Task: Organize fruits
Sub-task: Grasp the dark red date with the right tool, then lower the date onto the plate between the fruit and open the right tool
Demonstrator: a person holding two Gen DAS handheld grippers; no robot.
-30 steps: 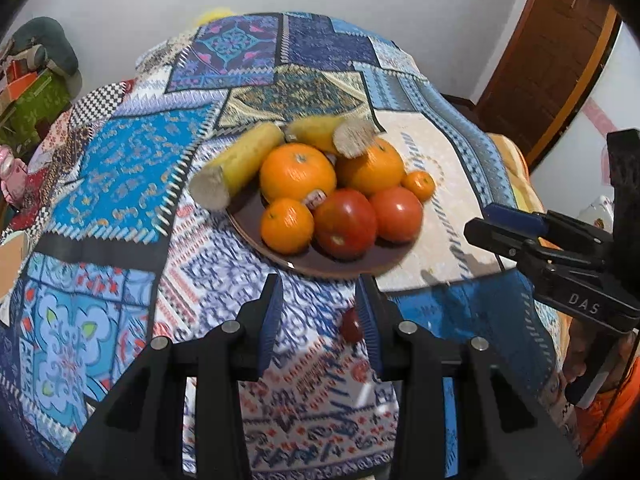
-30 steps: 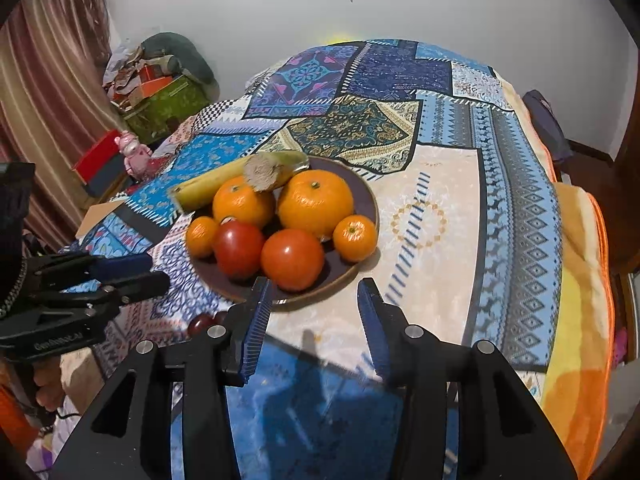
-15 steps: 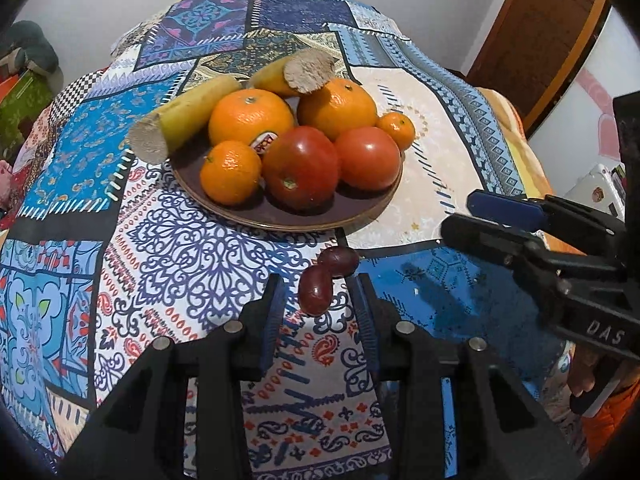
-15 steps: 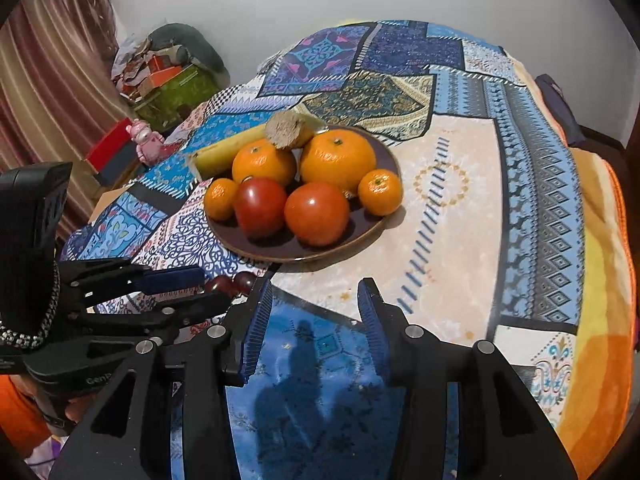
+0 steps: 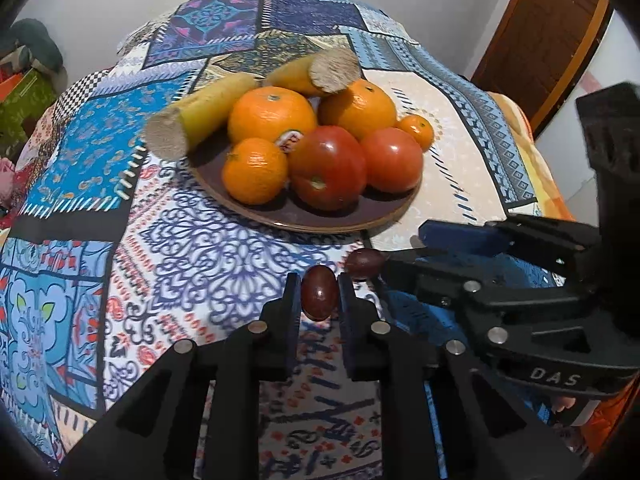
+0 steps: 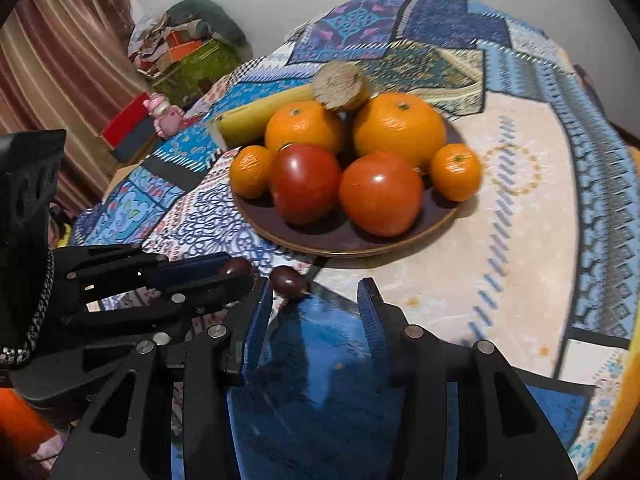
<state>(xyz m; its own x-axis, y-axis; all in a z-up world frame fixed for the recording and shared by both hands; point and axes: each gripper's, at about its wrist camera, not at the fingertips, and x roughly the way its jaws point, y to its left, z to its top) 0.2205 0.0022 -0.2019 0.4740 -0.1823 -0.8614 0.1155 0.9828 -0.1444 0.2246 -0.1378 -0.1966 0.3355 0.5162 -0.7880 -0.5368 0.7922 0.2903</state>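
Across a counter (image 5: 192, 240) draped in a blue patchwork cloth, seen from two wrist cameras, fruit is gathered on and near a brown plate (image 5: 340, 222). At nine o'clock of the plate, a yellow banana (image 5: 200, 116) juts over the rim, with a second banana (image 5: 316, 70) behind it at twelve. Four oranges (image 5: 272, 114) and two red tomatoes (image 5: 328, 168) fill the plate. At six o'clock, just off the rim on the cloth, lie two small dark red oval fruits. The left hand-held gripper (image 5: 319, 300) is clamped on the nearer dark fruit (image 5: 319, 298), its blue pads pressing both sides. The second dark fruit (image 5: 364, 264) sits just to the right, near the plate's edge. At three o'clock, the right hand-held gripper (image 6: 316, 308) stands with its fingers apart over the blue cloth, holding nothing, with that second fruit just beyond its left fingertip.
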